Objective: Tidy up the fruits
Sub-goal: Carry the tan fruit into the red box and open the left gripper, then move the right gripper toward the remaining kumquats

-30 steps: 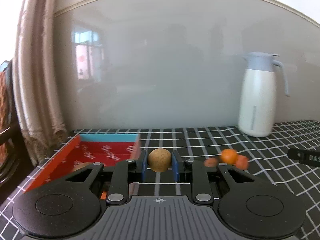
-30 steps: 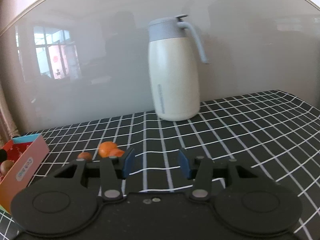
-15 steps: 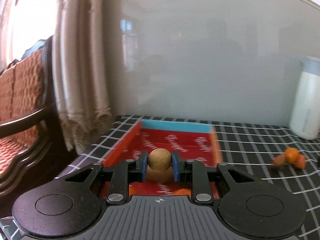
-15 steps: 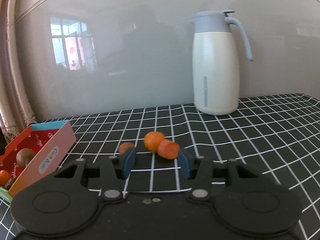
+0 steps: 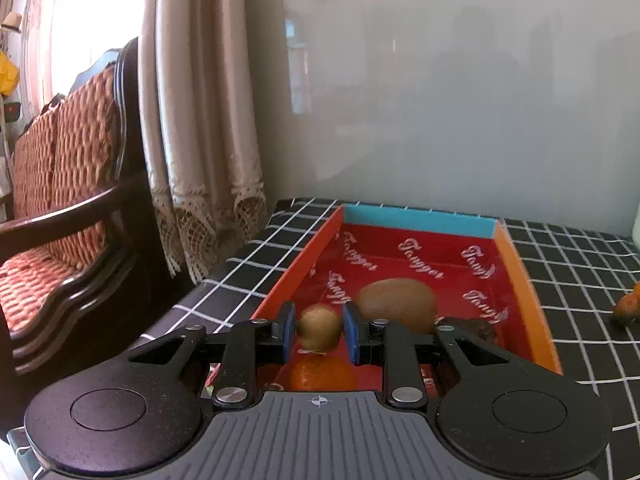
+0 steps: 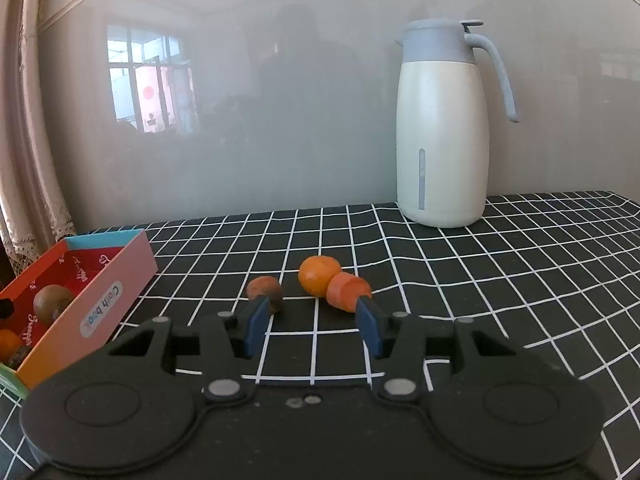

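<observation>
My left gripper (image 5: pixel 319 332) hangs over the near end of the red box (image 5: pixel 520 280). Its jaws are opening, and a small round brown fruit (image 5: pixel 319 326) sits between the blue pads with thin gaps on both sides. Inside the box lie a kiwi (image 5: pixel 396 306), an orange (image 5: pixel 320 374) and a dark fruit (image 5: pixel 476 328). My right gripper (image 6: pixel 310 326) is open and empty, low over the checked cloth. Just beyond its fingertips lie a brown fruit (image 6: pixel 264 290), an orange (image 6: pixel 319 274) and a carrot piece (image 6: pixel 347 291). The box (image 6: pixel 116 292) stands to their left.
A white jug with a grey lid (image 6: pixel 442 132) stands at the back right against the glossy wall. The table's left edge runs close beside the box, with a curtain (image 5: pixel 200 120) and a wooden chair (image 5: pixel 60 200) past it.
My left gripper swung left and sank from the open cloth to above the box, and its pads loosened on the small brown fruit. The right gripper turned left until the loose fruits sat ahead of its fingers.
</observation>
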`<state>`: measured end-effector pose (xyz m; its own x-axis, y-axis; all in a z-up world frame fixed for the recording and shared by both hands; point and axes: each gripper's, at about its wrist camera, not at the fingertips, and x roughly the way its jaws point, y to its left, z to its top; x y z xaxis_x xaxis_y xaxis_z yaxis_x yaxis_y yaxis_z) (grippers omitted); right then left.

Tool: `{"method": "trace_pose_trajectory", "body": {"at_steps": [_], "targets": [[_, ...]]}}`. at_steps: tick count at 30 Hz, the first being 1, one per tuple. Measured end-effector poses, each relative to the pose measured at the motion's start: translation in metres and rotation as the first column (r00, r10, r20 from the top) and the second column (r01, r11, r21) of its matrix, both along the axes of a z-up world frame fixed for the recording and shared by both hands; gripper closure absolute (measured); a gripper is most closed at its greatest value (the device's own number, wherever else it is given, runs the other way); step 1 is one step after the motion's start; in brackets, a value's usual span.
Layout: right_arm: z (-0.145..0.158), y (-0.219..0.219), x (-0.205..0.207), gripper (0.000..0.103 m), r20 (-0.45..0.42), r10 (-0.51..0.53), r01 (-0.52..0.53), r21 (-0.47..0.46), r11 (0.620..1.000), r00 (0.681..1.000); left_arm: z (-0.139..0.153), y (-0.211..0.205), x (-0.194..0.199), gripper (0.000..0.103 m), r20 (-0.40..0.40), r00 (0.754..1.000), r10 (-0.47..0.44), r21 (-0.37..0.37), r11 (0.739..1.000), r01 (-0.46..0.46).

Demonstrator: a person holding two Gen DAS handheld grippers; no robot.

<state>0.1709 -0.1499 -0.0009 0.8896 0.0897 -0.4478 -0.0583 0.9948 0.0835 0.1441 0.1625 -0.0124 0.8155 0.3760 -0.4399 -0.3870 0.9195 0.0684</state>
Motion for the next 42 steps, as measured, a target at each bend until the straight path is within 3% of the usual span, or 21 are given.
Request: {"method": "trace_pose_trajectory", "body": {"at_steps": [1,2,3,4,11,22,27,31,37,42], "targets": [[0.001,-0.001,-0.001,0.056,0.002,-0.001,0.001,0.0,1.0,1.0,0.003,-0.003,-0.002,0.062,0.008,1.0,-0.005,0.002,1.0,0.005],[0.001,-0.002,-0.001,0.056,0.003,-0.001,0.001,0.0,1.0,1.0,0.006,-0.006,-0.006,0.033,0.026,1.0,-0.005,0.008,1.0,0.005],[0.002,-0.003,-0.002,0.056,0.004,-0.003,0.003,0.0,1.0,1.0,0.009,-0.01,-0.009,0.013,0.053,0.999,-0.001,0.021,1.0,0.0],[0.002,-0.005,-0.002,0.056,0.005,-0.004,0.004,0.0,1.0,1.0,0.012,-0.014,-0.014,0.01,0.085,0.996,0.002,0.037,0.999,-0.005],[0.006,-0.016,-0.008,0.054,0.011,-0.016,0.016,-0.009,1.0,1.0,0.024,-0.04,-0.028,0.01,0.127,0.99,-0.065,0.051,0.997,0.059],[0.014,-0.035,-0.019,0.042,0.031,-0.009,0.01,-0.037,0.999,0.999,0.028,-0.074,-0.047,0.006,0.143,0.982,-0.124,0.05,0.992,0.117],[0.019,-0.043,-0.025,0.028,0.049,0.008,-0.006,-0.047,0.999,0.999,0.026,-0.087,-0.061,0.004,0.149,0.979,-0.141,0.065,0.989,0.133],[0.02,-0.044,-0.026,0.023,0.061,0.021,-0.017,-0.067,0.998,0.998,0.023,-0.096,-0.076,0.003,0.158,0.975,-0.154,0.07,0.987,0.144],[0.017,-0.029,-0.024,0.023,0.086,0.104,-0.087,-0.179,0.98,0.991,0.025,-0.104,-0.078,0.0,0.195,0.965,-0.174,0.135,0.979,0.149],[0.006,-0.008,-0.009,0.023,0.061,0.187,-0.152,-0.364,0.919,0.981,0.025,-0.096,-0.071,0.0,0.196,0.967,-0.16,0.114,0.984,0.139]]}}
